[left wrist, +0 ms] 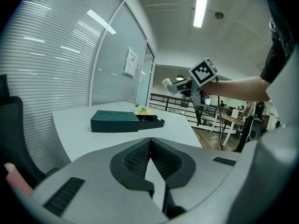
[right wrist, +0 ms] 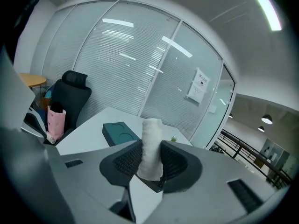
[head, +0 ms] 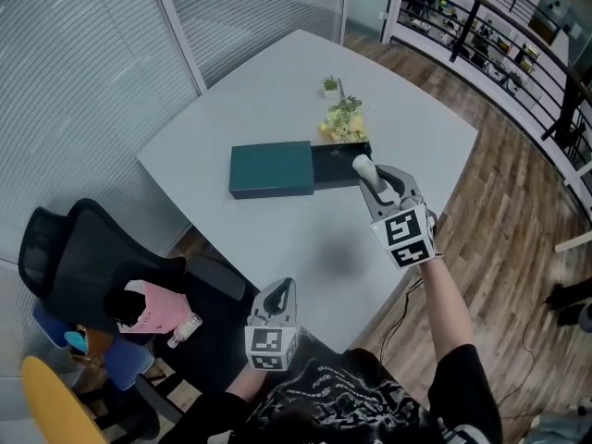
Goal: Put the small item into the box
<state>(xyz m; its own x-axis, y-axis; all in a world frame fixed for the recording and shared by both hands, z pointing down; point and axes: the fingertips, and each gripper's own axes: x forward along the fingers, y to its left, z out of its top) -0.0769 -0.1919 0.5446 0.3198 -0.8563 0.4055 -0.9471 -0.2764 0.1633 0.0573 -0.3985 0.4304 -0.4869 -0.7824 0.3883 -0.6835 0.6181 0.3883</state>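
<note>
Pinches a small white roll (right wrist: 150, 139) in the right claw (head: 374, 181), at the middle right of the head view. Jaws about half open, with both pads pressed on the sides of the roll so it cannot slip. Held upright, with the top of the roll poking out past the jaw tips. Looks soft, maybe a rolled cloth.

Hangs up in the air, seemingly over the right end of the open dark tray (head: 340, 166) of the green box (head: 271, 170), in the middle of the white table (head: 305, 72). Probably there to line the roll up for a drop into the tray. Not in the box yet. Green lid pushed toward the left, likely to leave the tray free.

Down at the bottom middle of the head view, the left claw (head: 280, 294), off the table edge, likely out of the way on purpose. Shut tight, pads together, nothing between them.

Just behind the box, a little plant with yellow flowers (head: 344, 123), not touched.
</note>
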